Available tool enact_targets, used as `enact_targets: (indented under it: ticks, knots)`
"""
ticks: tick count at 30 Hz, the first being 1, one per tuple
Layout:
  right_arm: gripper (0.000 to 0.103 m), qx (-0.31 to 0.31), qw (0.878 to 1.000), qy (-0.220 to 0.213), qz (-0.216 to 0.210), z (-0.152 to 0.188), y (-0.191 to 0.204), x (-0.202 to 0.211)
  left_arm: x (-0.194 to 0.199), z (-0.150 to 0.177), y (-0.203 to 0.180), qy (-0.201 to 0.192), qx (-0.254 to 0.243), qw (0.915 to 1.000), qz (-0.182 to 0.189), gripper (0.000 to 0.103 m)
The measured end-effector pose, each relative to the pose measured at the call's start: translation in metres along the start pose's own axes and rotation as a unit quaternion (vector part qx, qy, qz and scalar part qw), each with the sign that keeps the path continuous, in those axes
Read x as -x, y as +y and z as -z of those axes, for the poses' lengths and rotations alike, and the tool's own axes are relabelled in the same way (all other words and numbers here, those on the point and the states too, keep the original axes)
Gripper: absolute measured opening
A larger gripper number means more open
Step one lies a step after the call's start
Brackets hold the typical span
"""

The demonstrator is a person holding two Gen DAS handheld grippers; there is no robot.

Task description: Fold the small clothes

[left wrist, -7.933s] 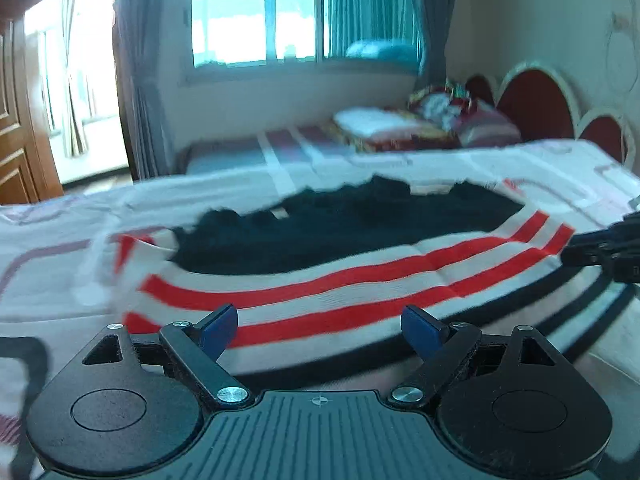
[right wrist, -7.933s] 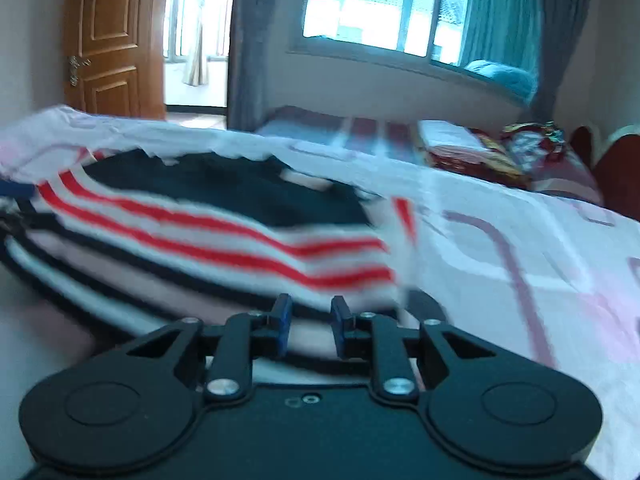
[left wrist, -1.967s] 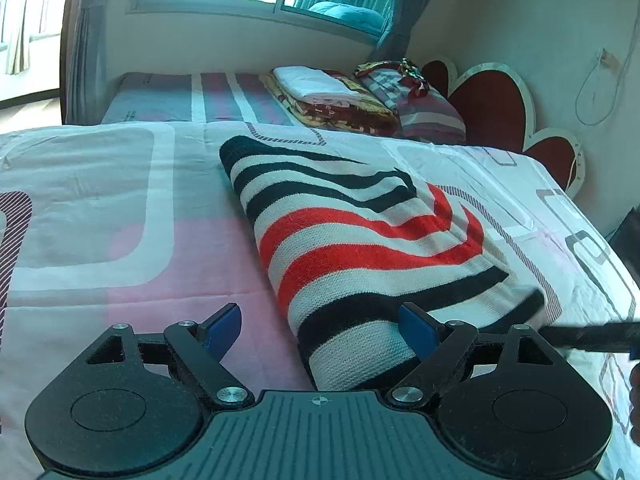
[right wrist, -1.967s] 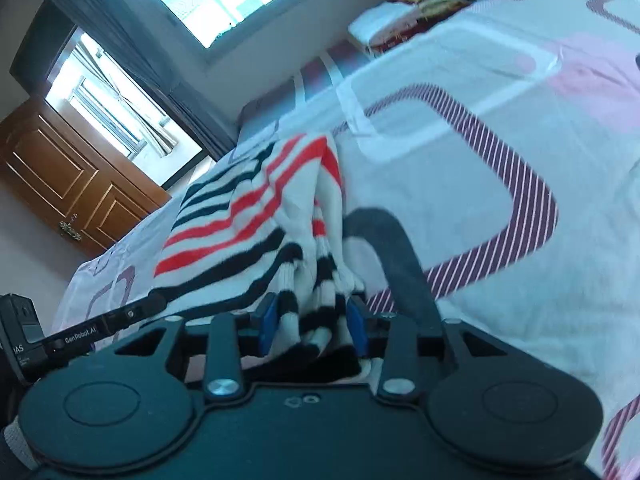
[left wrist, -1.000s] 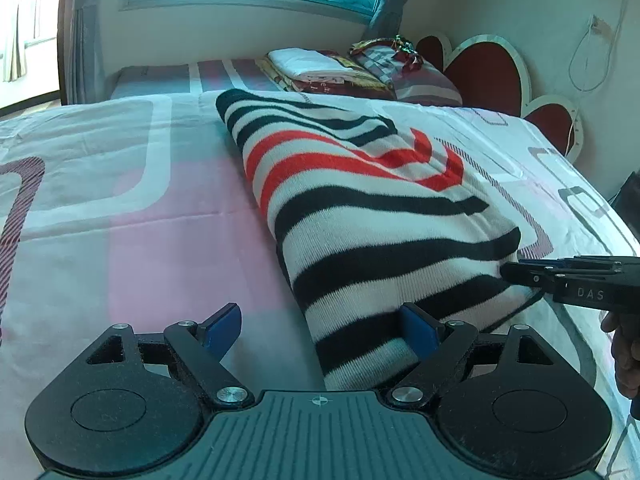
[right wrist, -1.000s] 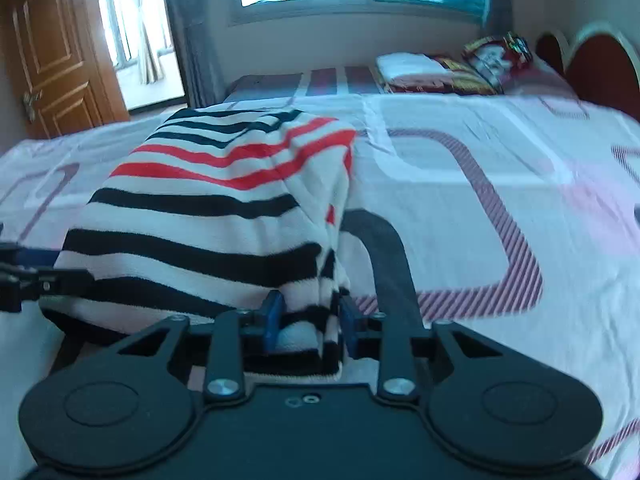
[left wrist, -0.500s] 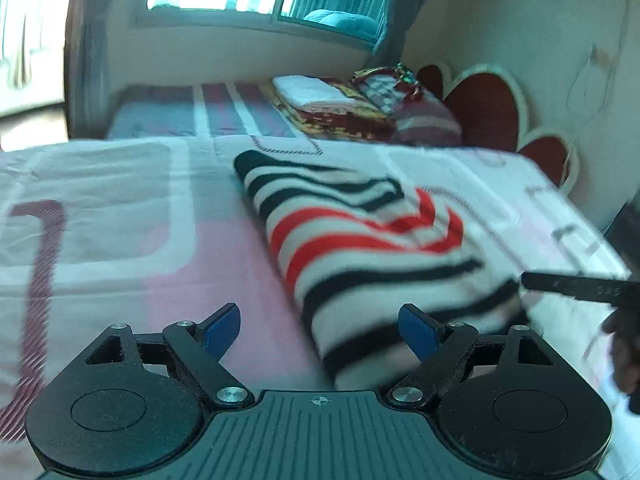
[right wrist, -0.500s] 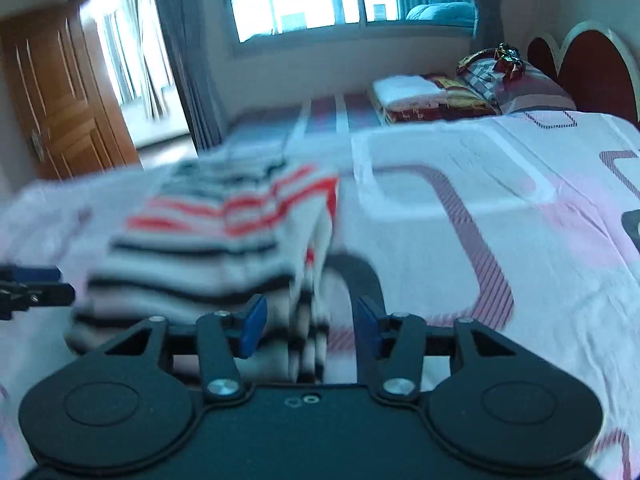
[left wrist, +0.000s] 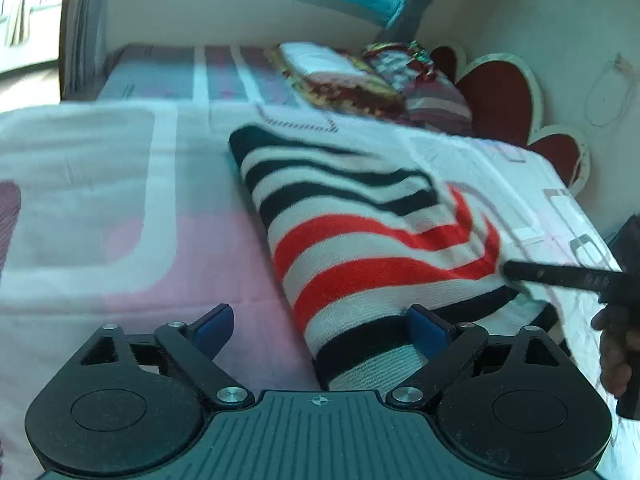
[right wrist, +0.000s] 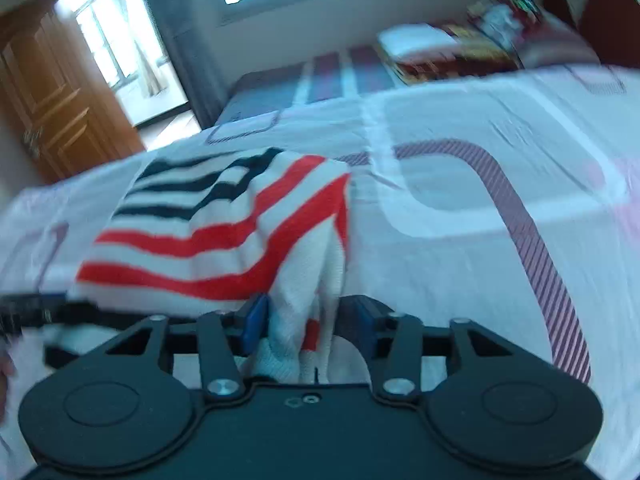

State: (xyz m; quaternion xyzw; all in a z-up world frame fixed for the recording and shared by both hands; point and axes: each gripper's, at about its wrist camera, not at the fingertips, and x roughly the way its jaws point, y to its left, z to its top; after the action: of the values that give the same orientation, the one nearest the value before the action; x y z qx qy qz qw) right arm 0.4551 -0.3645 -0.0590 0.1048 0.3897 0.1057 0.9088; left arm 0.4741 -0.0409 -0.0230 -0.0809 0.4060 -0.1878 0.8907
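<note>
A folded sweater with black, white and red stripes lies lengthwise on the bed. My left gripper stands wide at its near end, jaws opening. The right pad rests against the knit, and the left pad sits over bare sheet. My right gripper is at the sweater's right edge with a bunched fold of white and red knit between its closing jaws, which do not clearly pinch it. The right gripper's finger and a hand show in the left wrist view.
The bed has a pink and white patterned sheet. Folded blankets and pillows lie on a second bed by the window. Red heart-shaped headboards are at the right, and a wooden door at the far left.
The right gripper's jaws spread off the sweater's near corner. Both grippers slid forward along the sweater, so the red stripes now lie close in front. The left jaws stand slightly wider.
</note>
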Motion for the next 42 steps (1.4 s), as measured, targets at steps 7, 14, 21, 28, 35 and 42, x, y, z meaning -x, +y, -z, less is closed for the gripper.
enact_targets:
  ticks: [7,14,21,28,35,42]
  knots:
    - [0.060,-0.096,0.987,0.046,-0.121,0.002,-0.054,-0.003,-0.019,-0.001,0.035,0.053,0.101,0.9868,0.115,0.075]
    - [0.067,-0.163,0.958,0.097,-0.213,0.015,-0.084,-0.030,-0.038,0.007,0.053,0.074,0.147,0.9702,0.178,0.077]
    - [0.055,-0.150,0.951,0.124,-0.242,-0.006,-0.074,-0.058,-0.058,-0.003,0.047,0.078,0.156,0.9638,0.202,0.077]
    - [0.049,-0.128,0.950,0.139,-0.250,-0.009,-0.067,-0.062,-0.055,0.000,0.044,0.089,0.127,0.9660,0.207,0.071]
    - [0.043,-0.129,0.952,0.111,-0.253,-0.007,-0.055,-0.075,-0.065,-0.007,0.031,0.070,0.109,0.9744,0.183,0.063]
    - [0.034,-0.111,0.963,0.073,-0.236,-0.001,-0.044,-0.060,-0.053,-0.008,0.024,0.054,0.097,0.9790,0.171,0.053]
